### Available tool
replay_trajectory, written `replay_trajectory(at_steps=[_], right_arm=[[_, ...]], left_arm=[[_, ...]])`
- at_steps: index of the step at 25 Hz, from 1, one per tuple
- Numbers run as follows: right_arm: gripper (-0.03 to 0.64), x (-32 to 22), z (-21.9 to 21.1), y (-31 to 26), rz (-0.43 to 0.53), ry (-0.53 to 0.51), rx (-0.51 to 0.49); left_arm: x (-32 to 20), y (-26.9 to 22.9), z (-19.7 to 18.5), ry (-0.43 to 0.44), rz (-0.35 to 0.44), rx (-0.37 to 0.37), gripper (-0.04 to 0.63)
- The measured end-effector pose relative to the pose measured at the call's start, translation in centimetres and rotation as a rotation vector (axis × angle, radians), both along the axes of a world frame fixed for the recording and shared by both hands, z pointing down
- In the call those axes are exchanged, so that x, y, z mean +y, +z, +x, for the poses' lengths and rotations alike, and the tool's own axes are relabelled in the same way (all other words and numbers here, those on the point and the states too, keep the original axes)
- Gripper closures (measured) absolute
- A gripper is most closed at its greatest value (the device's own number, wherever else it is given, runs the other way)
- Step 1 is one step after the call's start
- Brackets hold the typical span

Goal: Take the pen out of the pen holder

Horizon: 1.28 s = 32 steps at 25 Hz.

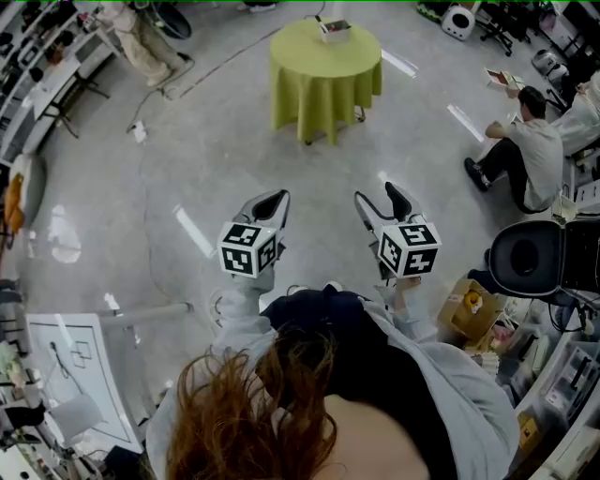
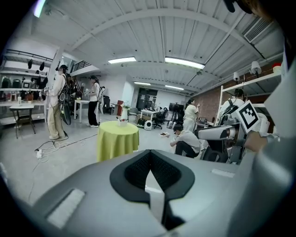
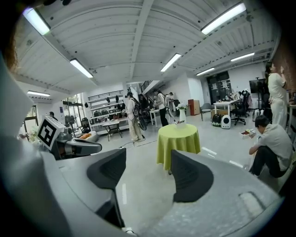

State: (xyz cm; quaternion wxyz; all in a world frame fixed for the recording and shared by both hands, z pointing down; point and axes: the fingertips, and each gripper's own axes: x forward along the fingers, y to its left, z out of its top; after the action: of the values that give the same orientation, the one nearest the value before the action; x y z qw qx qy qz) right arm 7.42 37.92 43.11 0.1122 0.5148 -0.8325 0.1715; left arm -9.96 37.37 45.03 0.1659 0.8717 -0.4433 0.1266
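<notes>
Far ahead of me stands a round table with a yellow-green cloth point(image 1: 323, 70) point(image 2: 118, 139) point(image 3: 178, 141). On its top is a small white pen holder point(image 1: 333, 28) point(image 3: 181, 121); the pen in it is too small to make out. I hold both grippers at chest height, well short of the table. My left gripper point(image 1: 269, 203) point(image 2: 150, 173) is shut, pads meeting with nothing between them. My right gripper point(image 1: 382, 206) point(image 3: 148, 173) stands open and empty, and the table shows through the gap between its jaws.
Bare grey floor lies between me and the table. A person sits on the floor at the right point(image 1: 530, 150), and another stands at the far left point(image 1: 141, 42). A black chair point(image 1: 525, 253) and a cardboard box point(image 1: 469, 309) are close on my right. A white board point(image 1: 75, 375) lies at lower left.
</notes>
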Motion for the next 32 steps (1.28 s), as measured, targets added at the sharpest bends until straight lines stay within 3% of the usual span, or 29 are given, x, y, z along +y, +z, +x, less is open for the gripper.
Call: replay_trajectory(at_steps=[11,17,24,32], right_arm=[[0.296,0.4,2.9,-1.0,0.059,0.003,-0.027],[0.304,-0.9,3.7,0.1,0.026,0.003,-0.022],[0.302,-4.6,4.0,0.5,-0.004,-0.027,-0.015],[0.302,-12.0,5.3,-0.3,-0.009,0.003,-0.008]], left_arm=[[0.1,0.4,2.0,-0.031,0.008,0.01,0.575],[-1.5,1.0,3.6,-0.017,-0.002,0.013,0.575],[-6.0,1.8,4.7,-0.023,-0.029,0.011,0.575],[-13.8,1.0,6.7,0.037,-0.037,0.012,0.575]])
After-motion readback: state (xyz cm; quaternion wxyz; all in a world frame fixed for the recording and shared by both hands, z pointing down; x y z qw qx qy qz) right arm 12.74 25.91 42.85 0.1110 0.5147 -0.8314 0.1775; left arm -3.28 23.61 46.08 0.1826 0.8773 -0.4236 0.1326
